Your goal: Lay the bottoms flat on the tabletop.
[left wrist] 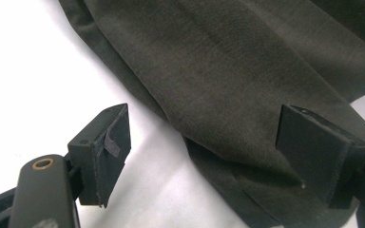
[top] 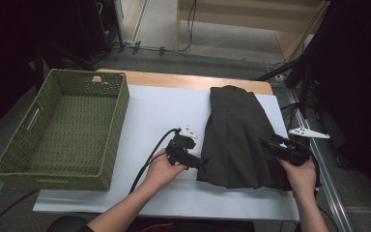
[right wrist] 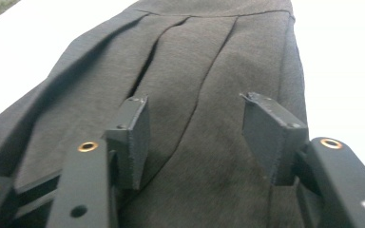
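Dark skirt (top: 239, 140) lies flat for folding; left gripper (left wrist: 202, 152) and right gripper (right wrist: 195, 137) hover, jaws apart, cloth unclamped beneath them.

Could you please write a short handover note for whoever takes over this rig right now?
Left tool: jaws open, at the skirt's near left edge, gripping nothing.
Right tool: jaws open, over the skirt's right side, nothing held.
The dark pleated skirt lies flat on the white sheet, waistband at the far end, hem towards the person.
The green basket stands at the left, with nothing in it.
Done: skirt laid out, apparently folded narrower.
Left, probably: finish folding, then put the skirt in the basket.
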